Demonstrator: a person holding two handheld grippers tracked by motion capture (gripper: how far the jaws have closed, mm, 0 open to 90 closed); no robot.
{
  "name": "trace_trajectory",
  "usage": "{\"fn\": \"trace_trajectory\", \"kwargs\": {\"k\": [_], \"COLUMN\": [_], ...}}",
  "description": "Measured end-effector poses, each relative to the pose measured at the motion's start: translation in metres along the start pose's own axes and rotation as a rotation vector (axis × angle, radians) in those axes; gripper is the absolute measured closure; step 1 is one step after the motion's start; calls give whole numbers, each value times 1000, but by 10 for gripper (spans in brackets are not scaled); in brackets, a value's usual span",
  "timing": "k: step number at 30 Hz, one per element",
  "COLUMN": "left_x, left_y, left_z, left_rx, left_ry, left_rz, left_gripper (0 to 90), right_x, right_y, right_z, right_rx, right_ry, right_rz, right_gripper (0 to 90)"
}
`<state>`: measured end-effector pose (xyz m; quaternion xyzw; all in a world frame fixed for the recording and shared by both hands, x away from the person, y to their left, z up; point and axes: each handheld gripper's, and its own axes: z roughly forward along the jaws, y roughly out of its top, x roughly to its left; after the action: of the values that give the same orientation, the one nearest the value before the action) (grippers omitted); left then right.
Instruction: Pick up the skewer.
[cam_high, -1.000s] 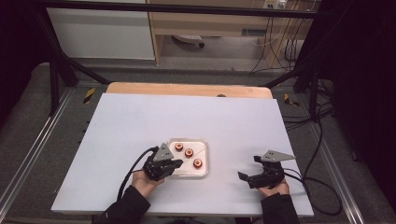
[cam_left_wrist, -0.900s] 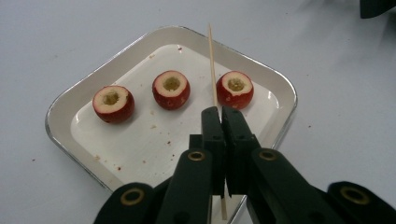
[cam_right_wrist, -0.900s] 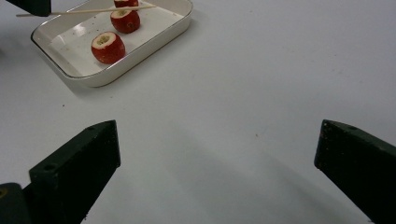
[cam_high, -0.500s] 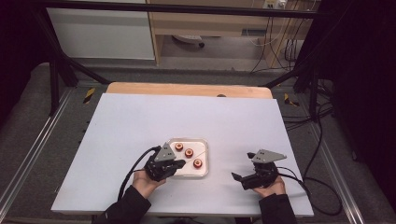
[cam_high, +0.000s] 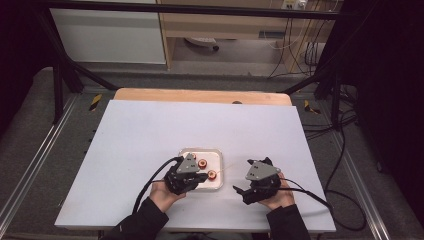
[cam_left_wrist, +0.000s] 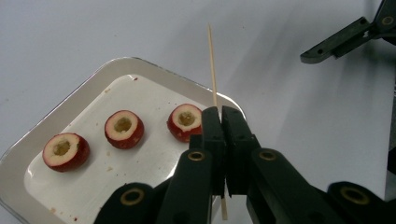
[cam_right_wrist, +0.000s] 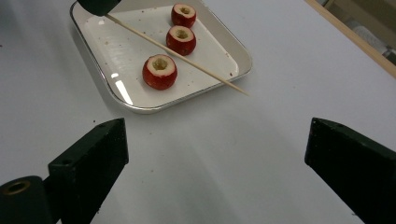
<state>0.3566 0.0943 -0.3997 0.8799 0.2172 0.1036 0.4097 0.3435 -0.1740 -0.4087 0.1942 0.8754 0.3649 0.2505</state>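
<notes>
Covering a wooden table — white board

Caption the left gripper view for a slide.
Left gripper clamps a wooden skewer beside three cored red fruits on a white tray.

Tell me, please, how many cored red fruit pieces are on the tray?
3, in a row on the white tray: one at the left, one in the middle, one beside the skewer.

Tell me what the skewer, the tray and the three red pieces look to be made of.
Skewer: pale, thin, matte stick, likely bamboo or wood. Tray: glossy white with a bright rim and highlights, probably enamelled metal or glazed ceramic. Red pieces: real fruit by the look, shiny red skin, cream flesh, cored centres.
</notes>
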Motion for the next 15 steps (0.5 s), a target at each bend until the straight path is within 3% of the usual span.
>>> {"fn": "trace_trajectory", "kwargs": {"k": [4,6,15], "left_x": [-3,-6,-17], "left_y": [6,11,21], "left_z": [1,2,10], "left_rx": [10,22,52], "left_ry": [-5,-14,-33], "left_rz": [14,30,76], "left_gripper": [887,887,887], "right_x": [4,8,18], "right_y": [5,8,14], "right_z": [1,2,7], "right_rx": [14,31,64], "right_ry": [-11,-24,-38], "right_rz": [-57,-127,-317], "right_gripper": [129,185,366]}}
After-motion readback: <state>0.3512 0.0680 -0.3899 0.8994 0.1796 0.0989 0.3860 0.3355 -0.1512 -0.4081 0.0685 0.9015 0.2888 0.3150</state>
